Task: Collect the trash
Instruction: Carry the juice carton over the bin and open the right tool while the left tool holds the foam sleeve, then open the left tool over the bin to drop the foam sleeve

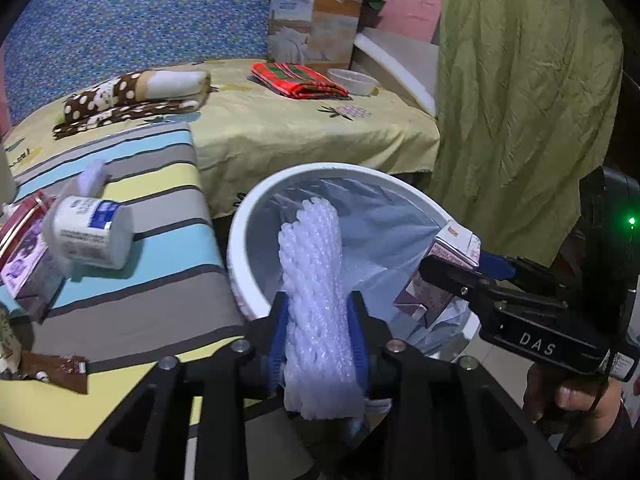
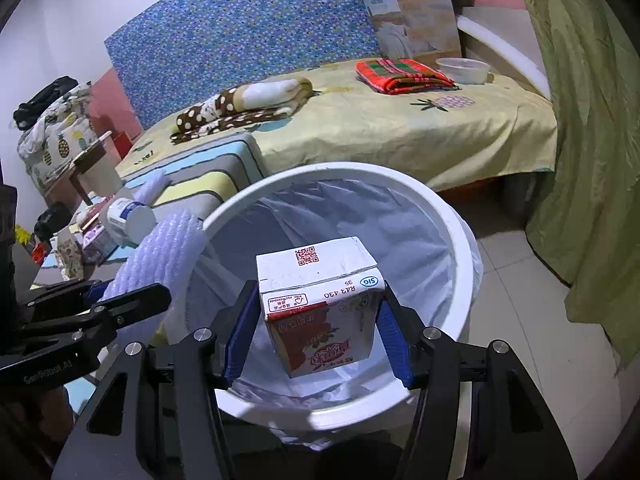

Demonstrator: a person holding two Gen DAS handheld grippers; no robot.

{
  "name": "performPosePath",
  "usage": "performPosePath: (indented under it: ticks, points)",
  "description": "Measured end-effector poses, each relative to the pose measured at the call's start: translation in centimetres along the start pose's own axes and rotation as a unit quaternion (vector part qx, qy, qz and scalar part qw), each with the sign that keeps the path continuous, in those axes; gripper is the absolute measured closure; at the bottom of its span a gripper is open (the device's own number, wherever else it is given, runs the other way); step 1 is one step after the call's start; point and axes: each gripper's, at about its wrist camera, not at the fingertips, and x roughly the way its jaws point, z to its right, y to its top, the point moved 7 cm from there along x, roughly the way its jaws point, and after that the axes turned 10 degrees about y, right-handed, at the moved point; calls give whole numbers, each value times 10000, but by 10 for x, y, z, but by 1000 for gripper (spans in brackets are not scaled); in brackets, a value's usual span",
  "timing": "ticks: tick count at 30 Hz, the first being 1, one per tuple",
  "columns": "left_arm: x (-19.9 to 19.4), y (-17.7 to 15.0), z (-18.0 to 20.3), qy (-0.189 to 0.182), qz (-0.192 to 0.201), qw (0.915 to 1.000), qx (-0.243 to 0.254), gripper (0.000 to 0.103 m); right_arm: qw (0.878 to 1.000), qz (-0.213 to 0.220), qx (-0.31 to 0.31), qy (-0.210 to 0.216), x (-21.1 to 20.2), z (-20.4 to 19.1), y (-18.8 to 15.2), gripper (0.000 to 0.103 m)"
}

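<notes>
Fingers (image 1: pixel 357 344) of left gripper (image 1: pixel 320 344) flanking ribbed white foam netting (image 1: pixel 316 300), grip unclear; right gripper (image 2: pixel 316 336) clamped on glossy drink carton (image 2: pixel 320 308). Both above round white lined bin (image 2: pixel 440 208). Beside: striped bench (image 1: pixel 132 280), yellow-sheeted bed (image 1: pixel 280 128), tiled floor (image 2: pixel 532 320).

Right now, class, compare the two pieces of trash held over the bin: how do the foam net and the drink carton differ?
The foam net is soft, white and ribbed; the drink carton is a stiff box printed red and white. The foam net sits between the left gripper's fingers; the drink carton sits between the right gripper's. The carton is upside down, its print inverted; the net has no such marking. Both hang over the white lined bin.
</notes>
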Motion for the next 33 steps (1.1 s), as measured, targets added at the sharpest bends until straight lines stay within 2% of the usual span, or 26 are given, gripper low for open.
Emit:
performPosePath:
  ticks: [2, 5, 15, 23, 33]
  points:
    - [2, 0, 3, -79, -23, 10000, 13, 54, 10000, -26, 41, 53, 0, 2, -1, 35]
    - [2, -1, 6, -136, -36, 9999, 25, 51, 10000, -32, 47, 60, -2, 3, -3, 35]
    - [-23, -7, -9, -87, 160, 9997, -140, 50, 9998, 168, 50, 80, -17, -2, 1, 35]
    - [-47, -20, -34, 124, 323, 9985, -423, 50, 9994, 298, -122, 119, -27, -26, 7, 35]
    - [-75, -37, -70, 521, 507, 9948, -712, 51, 9954, 216, -528, 766, -22, -76, 3, 35]
